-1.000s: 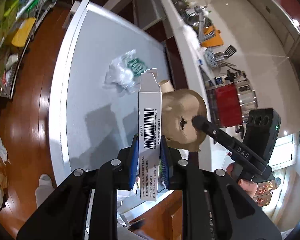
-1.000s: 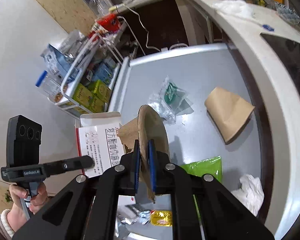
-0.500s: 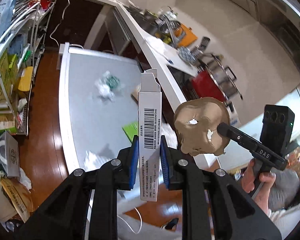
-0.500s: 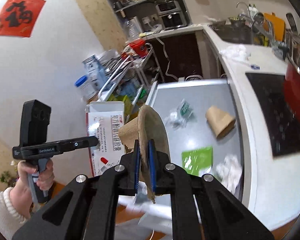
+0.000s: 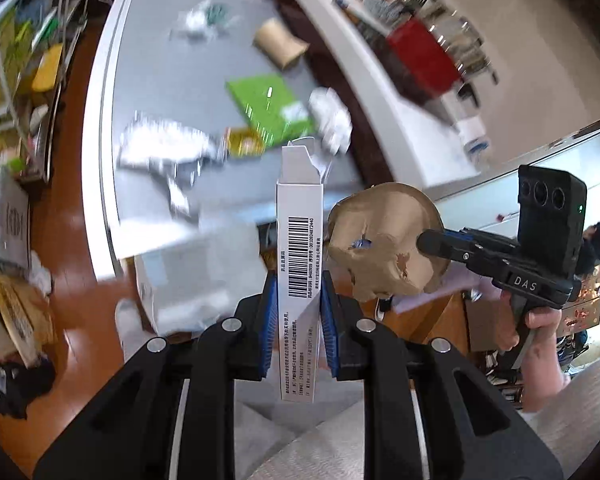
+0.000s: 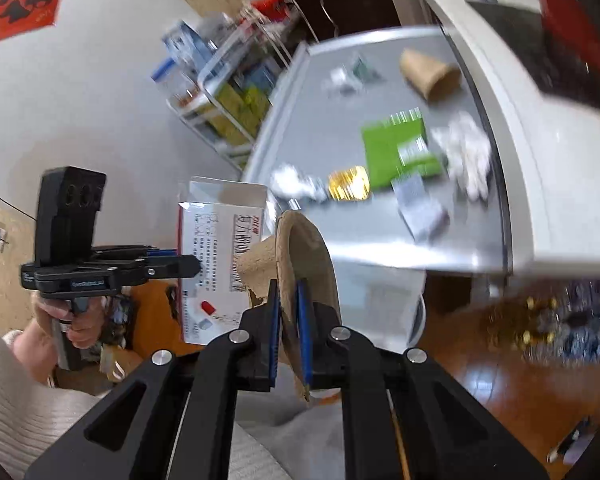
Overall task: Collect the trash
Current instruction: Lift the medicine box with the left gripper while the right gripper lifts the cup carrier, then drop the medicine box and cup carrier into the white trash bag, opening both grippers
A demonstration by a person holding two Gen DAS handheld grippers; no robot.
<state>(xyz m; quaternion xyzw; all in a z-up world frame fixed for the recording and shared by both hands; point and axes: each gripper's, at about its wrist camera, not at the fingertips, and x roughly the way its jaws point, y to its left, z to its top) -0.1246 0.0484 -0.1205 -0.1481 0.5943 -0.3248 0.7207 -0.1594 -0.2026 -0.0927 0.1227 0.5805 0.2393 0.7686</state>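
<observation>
My left gripper [image 5: 299, 292] is shut on a tall white carton [image 5: 300, 248] with a barcode, held upright. Beside it, my right gripper [image 6: 288, 300] is shut on a torn, flattened brown paper piece [image 6: 306, 256]. Each shows in the other's view: the right gripper [image 5: 426, 240] with the brown paper [image 5: 384, 240], the left gripper [image 6: 192, 266] with the carton [image 6: 220, 248]. Both hang off the near end of the grey table [image 5: 172, 80]. On it lie a brown paper cup [image 5: 278, 42], a green packet [image 5: 268, 104], a white tissue [image 5: 332, 120], a gold wrapper [image 5: 244, 142] and crumpled clear wrappers [image 5: 160, 148].
A white container [image 5: 204, 276] stands below the table's near edge, blurred. A wire shelf cart [image 6: 228, 112] full of boxes stands left of the table. A white counter [image 6: 540, 152] with a red pot [image 5: 424, 56] runs along its right. The floor is wood.
Both grippers have drawn back from over the table to beyond its near edge, keeping the carton and the brown paper. The trash on the table now lies farther ahead.
</observation>
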